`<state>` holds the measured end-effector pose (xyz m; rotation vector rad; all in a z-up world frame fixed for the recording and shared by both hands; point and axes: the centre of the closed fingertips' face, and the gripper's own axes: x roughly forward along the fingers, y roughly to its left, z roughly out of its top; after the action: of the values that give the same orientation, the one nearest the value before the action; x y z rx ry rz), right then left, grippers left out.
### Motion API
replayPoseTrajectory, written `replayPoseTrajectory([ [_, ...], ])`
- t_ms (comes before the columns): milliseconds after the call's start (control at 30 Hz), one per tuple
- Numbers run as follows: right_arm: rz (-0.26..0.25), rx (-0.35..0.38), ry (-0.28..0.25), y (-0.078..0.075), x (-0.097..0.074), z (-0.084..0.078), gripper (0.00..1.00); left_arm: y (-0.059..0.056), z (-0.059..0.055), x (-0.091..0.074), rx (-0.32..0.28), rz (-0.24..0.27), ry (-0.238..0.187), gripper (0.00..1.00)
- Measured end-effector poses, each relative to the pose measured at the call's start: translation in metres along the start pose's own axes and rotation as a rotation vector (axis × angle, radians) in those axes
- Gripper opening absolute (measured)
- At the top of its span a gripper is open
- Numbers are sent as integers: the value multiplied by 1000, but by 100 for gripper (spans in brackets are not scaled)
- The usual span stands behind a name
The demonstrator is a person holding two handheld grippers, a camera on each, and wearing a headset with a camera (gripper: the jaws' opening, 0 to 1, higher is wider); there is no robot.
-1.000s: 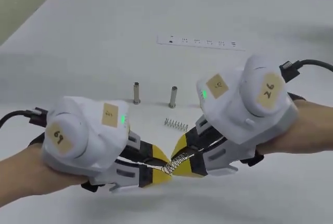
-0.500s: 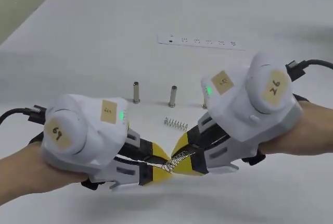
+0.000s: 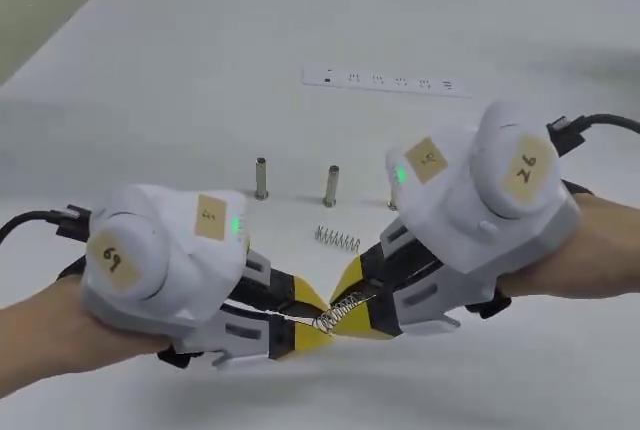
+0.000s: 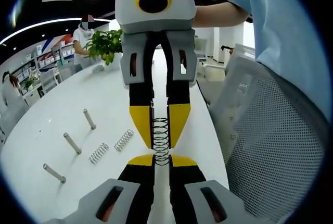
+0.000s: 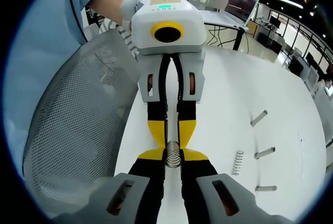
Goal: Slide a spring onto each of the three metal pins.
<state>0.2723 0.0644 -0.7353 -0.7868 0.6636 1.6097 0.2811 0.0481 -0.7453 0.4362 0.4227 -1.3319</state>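
Note:
A short steel spring (image 3: 337, 312) hangs just above the table between the two grippers, which meet tip to tip. My left gripper (image 3: 312, 328) is shut on one end of it (image 4: 161, 157). My right gripper (image 3: 347, 310) is shut on the other end (image 5: 173, 154). In the left gripper view the right gripper (image 4: 160, 130) comes down from the top with the coil between its yellow tips. Two metal pins (image 3: 261, 178) (image 3: 331, 186) stand upright beyond the grippers. A third pin (image 3: 392, 200) peeks out beside the right gripper. All three pins (image 4: 72, 143) are bare.
One loose spring (image 3: 338, 240) lies on the white table (image 3: 180, 70) in front of the pins; the left gripper view has two loose springs (image 4: 99, 152) (image 4: 124, 139) side by side. A white power strip (image 3: 385, 81) lies farther back. A mesh chair (image 4: 260, 130) stands by the table.
The right gripper has shifted slightly up and to the right, uncovering the edge of the third pin. Both grippers have stayed joined at the spring.

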Motion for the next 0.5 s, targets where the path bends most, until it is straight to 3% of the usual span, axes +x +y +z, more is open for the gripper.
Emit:
replayPoseTrajectory([
  [333,5,-1,2,0,0,0,8,0,1,-2,-40,21,-29,3],
  [500,5,5,5,-2,-1,-1,8,5,2,-6,-86,57,-62,11],
])
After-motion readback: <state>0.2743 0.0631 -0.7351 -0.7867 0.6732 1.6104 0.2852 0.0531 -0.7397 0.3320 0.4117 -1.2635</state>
